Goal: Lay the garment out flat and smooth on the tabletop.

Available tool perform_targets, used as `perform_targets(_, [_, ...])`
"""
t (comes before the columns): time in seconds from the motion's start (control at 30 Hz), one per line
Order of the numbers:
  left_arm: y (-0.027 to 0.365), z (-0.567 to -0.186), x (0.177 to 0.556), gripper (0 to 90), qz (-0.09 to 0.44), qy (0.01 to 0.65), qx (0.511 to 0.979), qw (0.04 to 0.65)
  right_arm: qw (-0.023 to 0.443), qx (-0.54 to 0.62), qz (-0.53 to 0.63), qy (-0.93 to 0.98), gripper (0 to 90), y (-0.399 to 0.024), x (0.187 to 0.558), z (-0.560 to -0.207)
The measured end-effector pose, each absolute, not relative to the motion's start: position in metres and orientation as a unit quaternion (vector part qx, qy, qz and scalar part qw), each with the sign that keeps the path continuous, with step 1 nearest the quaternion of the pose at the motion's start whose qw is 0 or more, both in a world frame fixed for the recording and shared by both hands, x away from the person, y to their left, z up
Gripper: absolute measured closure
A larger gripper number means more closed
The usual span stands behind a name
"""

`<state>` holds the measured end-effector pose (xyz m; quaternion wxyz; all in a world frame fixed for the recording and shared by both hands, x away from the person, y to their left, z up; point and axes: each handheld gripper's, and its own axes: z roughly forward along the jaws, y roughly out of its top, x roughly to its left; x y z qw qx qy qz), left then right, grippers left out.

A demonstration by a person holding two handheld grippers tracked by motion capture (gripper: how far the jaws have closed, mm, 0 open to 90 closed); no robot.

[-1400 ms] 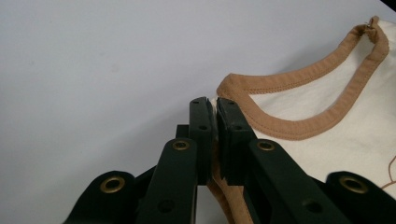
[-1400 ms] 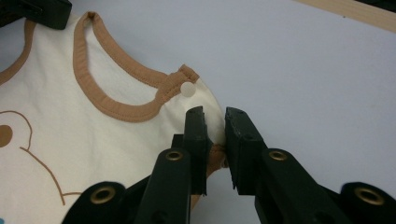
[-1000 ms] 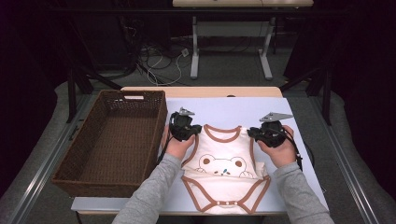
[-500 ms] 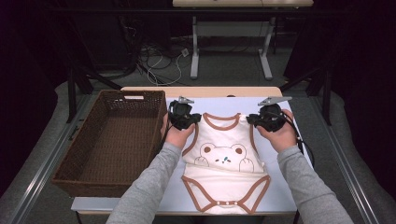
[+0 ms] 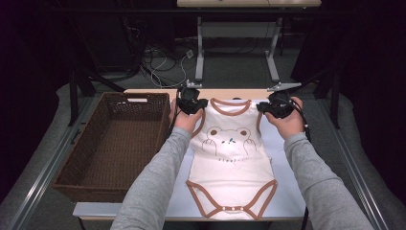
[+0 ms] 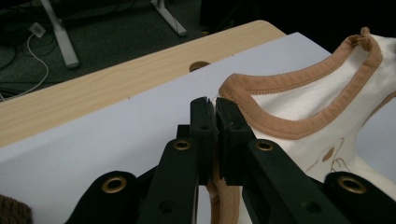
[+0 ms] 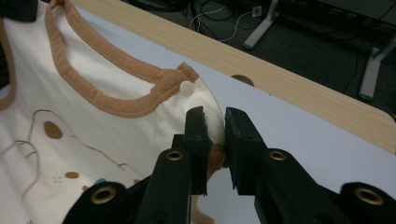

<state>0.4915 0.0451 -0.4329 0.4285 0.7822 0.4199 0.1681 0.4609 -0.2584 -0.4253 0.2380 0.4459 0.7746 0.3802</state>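
Note:
A white baby bodysuit (image 5: 231, 158) with brown trim and a bear drawing is held up by its two shoulders, its lower part trailing on the white table sheet (image 5: 287, 191). My left gripper (image 5: 193, 104) is shut on the left shoulder; in the left gripper view its jaws (image 6: 215, 135) pinch the fabric beside the brown neckline (image 6: 289, 126). My right gripper (image 5: 276, 107) is shut on the right shoulder; in the right gripper view its jaws (image 7: 215, 144) clamp the white cloth (image 7: 93, 121) just below a snap button (image 7: 187, 87).
A brown wicker basket (image 5: 76, 167) stands at the left of the table, close to my left forearm. A wooden table edge (image 5: 230, 92) runs along the far side, with table legs (image 5: 199, 48) and cables (image 5: 165, 60) on the floor beyond.
Both grippers have risen and moved away from me with the bodysuit's shoulders, drawing the garment out longer and flatter across the sheet.

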Motion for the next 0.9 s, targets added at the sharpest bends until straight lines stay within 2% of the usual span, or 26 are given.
perform_targets(0.5, [0.039, -0.437, 0.51, 86.5, 0.177, 0.421, 0.775, 0.438, 0.264, 0.453, 0.378, 0.763, 79.2, -0.261, 0.475, -0.422])
perform_targets(0.9, [0.04, -0.467, 0.507, 86.5, 0.172, 0.431, 0.775, 0.429, 0.267, 0.451, 0.366, 0.769, 79.2, -0.254, 0.473, -0.449])
